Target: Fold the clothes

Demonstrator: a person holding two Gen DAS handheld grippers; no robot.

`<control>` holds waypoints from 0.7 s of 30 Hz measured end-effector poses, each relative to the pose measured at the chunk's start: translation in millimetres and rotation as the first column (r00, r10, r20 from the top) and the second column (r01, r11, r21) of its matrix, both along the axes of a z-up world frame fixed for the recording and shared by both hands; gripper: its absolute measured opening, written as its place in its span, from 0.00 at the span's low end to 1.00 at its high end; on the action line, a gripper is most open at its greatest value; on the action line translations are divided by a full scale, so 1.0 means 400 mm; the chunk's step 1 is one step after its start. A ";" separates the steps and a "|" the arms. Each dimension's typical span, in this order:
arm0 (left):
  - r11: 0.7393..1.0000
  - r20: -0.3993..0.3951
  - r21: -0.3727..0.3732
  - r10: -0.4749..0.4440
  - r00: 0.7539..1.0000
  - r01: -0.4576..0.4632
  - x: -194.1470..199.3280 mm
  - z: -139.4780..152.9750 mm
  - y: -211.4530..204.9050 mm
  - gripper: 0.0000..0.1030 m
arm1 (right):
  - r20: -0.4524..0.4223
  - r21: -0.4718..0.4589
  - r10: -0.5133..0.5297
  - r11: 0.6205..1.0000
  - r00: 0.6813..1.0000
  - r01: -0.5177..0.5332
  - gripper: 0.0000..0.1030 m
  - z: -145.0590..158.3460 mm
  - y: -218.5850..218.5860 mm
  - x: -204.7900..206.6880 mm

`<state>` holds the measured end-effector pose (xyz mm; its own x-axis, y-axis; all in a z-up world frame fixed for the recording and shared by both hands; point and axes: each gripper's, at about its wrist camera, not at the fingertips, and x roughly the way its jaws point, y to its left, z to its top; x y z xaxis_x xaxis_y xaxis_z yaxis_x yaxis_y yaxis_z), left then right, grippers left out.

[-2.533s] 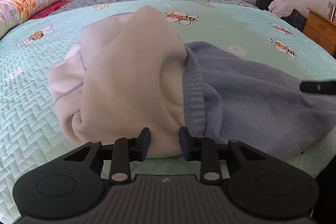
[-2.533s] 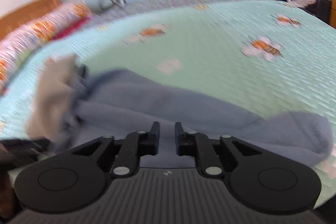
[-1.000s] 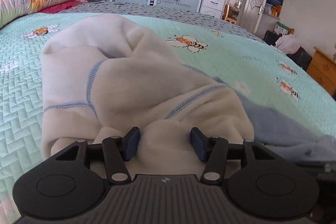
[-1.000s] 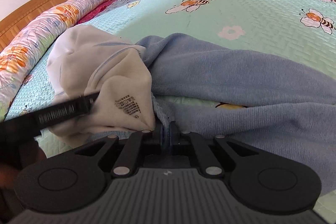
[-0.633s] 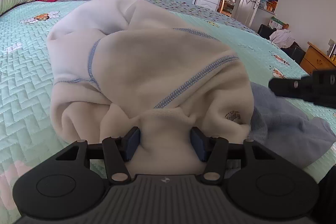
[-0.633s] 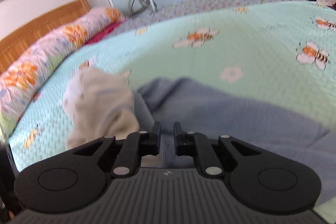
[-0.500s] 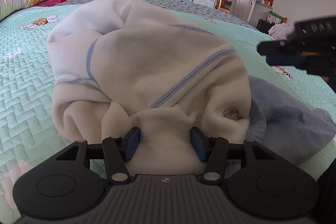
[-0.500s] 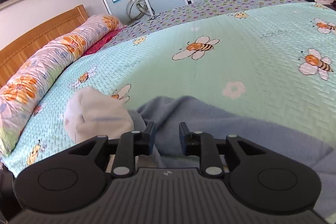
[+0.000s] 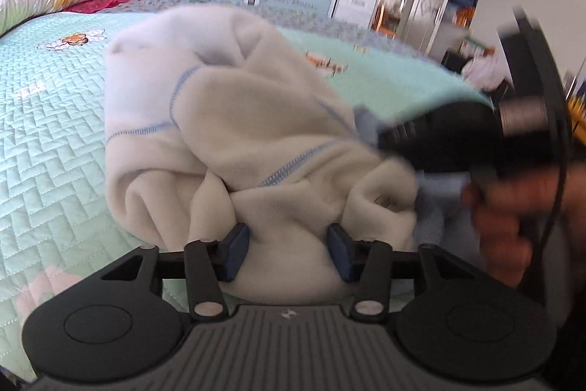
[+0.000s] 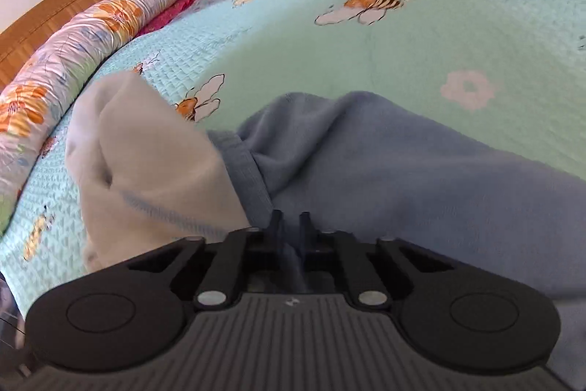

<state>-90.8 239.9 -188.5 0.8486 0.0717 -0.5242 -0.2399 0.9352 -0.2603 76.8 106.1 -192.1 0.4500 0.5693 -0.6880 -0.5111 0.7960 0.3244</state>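
Since half a second ago the right gripper (image 10: 289,226) has swung in close beside the cream bundle and its jaws, then slightly parted over the blue cloth, have come together. They now stand shut on a thin fold of the blue garment (image 10: 421,178), the cloth pinched between the pads just right of its ribbed hem. The left gripper (image 9: 285,250) has shifted a little sideways with the bundle, and its jaws are closing: a thick wad of the cream fleece garment (image 9: 256,134) fills the gap and both blue pads press into it.

Seen from the left wrist camera, the right gripper (image 9: 457,141) is a dark, motion-blurred shape just right of the cream garment, with the person's right hand (image 9: 512,207) wrapped around its handle; how its jaws stand cannot be read there. That blur covers most of the blue garment in this view, leaving only small slivers at the cream garment's right edge. In the right wrist view the cream garment's lower edge is cut off by the gripper body, and the blue garment runs out of frame to the right.

Both garments lie bunched on the bee-print bedspread (image 10: 439,43), the cream one heaped just left of the blue one and touching it at the ribbed hem. Both grippers point forward and downward at the bedspread, side by side over the garments.
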 end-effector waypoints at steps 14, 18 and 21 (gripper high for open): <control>0.997 -0.144 0.031 0.078 0.987 -0.074 0.170 -0.020 0.056 0.49 | 0.101 0.092 -0.042 0.995 0.994 0.033 0.34 0.101 -0.128 -0.072; 0.998 -0.124 -0.003 0.067 0.990 -0.068 0.093 -0.032 0.038 0.47 | 0.094 0.137 -0.059 0.989 0.994 0.046 0.48 0.126 -0.133 -0.050; 0.999 -0.135 -0.017 0.035 0.990 -0.038 0.034 -0.034 0.040 0.47 | 0.073 0.185 -0.060 0.982 0.995 0.046 0.54 0.142 -0.120 -0.022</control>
<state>-77.3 255.9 -202.2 0.7672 0.0902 -0.6351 -0.3077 0.9205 -0.2410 68.0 58.0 -135.4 0.5314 0.6560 -0.5360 -0.4993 0.7537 0.4274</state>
